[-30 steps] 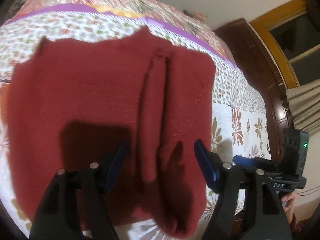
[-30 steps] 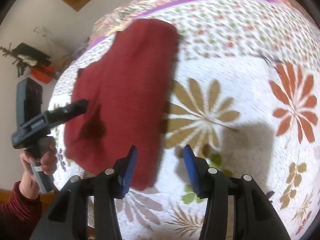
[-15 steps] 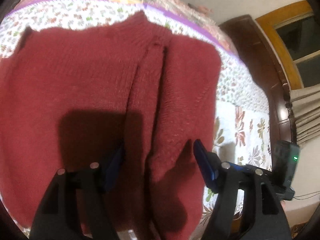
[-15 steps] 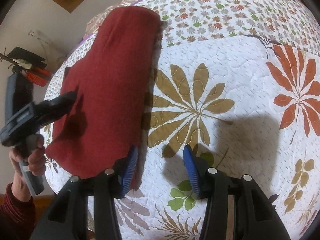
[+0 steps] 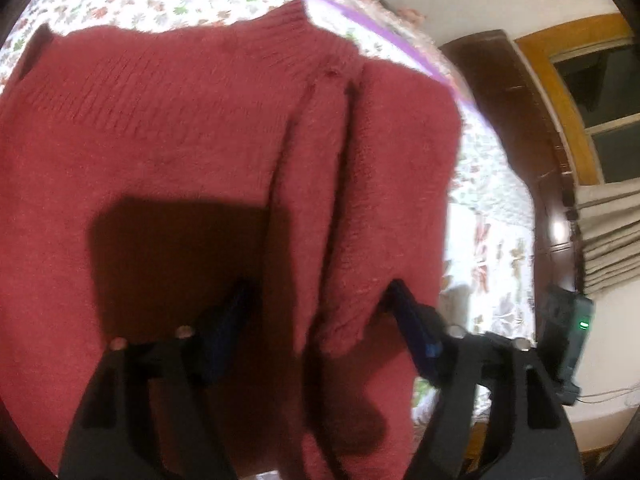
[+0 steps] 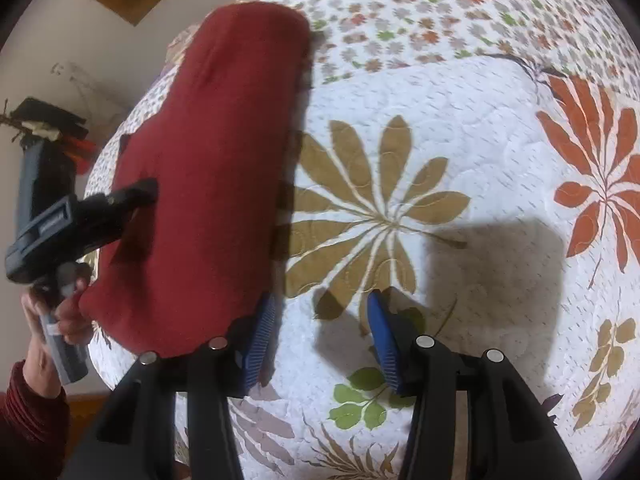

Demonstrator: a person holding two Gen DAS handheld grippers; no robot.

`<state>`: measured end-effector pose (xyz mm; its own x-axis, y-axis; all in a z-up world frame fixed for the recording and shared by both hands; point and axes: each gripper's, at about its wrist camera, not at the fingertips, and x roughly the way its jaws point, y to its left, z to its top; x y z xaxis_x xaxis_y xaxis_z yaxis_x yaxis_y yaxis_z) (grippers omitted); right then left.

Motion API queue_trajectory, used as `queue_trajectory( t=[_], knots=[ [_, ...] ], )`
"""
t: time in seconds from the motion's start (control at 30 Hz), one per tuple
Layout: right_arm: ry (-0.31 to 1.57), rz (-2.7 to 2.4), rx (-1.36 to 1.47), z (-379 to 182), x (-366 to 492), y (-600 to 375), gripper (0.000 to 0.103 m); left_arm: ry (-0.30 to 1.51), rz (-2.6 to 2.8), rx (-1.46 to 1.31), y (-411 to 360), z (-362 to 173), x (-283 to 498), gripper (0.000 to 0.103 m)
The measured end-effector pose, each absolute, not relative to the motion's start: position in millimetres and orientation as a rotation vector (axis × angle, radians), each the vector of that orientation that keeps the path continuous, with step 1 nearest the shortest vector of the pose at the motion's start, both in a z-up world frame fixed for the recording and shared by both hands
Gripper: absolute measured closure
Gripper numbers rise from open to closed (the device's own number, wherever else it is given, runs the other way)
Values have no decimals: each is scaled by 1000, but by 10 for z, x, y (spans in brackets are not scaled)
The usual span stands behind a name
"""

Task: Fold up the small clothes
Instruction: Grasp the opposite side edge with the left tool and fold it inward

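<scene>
I am holding my left tool (image 5: 320, 308) low over the red knitted sweater (image 5: 180, 152), its fingers spread wide apart with a raised fold of the knit between them. The sweater is lying on the flowered bed quilt (image 6: 440, 120). My right tool (image 6: 320, 328) is gaping open beside the sweater's edge, gripping nothing.

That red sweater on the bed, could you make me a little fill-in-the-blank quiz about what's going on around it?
1. The sweater is knitted in dark ___ wool.
2. It lies on a quilt printed with leaves and ___.
3. The jaws of the right gripper stand ___, holding nothing.
4. In the right wrist view, a hand holds the left gripper by its ___.

Missing words: red; flowers; open; handle
</scene>
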<state>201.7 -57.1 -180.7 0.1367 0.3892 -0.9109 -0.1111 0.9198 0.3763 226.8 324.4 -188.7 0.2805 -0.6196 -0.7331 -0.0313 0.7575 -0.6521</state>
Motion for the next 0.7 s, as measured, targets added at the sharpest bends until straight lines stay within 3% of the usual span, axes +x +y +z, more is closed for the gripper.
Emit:
queue_trajectory(
  t=[0.03,0.17,0.43,0.7],
  knots=[
    [1393,362,244,-1816,2029,-580,54,1235,-441,-625,3226,-1869,2272,71],
    [1396,354,260,-1836,2077,-586,54,1206,-452,-583,3152,-1793,2261,86],
    [1389,361,255,-1805,2143,-557,54,1042,-434,-528,3434,-1288,1916,88],
    [1388,396,240,-1787,2195,-277,54,958,-309,-527,4192,-946,1671,88]
  ],
)
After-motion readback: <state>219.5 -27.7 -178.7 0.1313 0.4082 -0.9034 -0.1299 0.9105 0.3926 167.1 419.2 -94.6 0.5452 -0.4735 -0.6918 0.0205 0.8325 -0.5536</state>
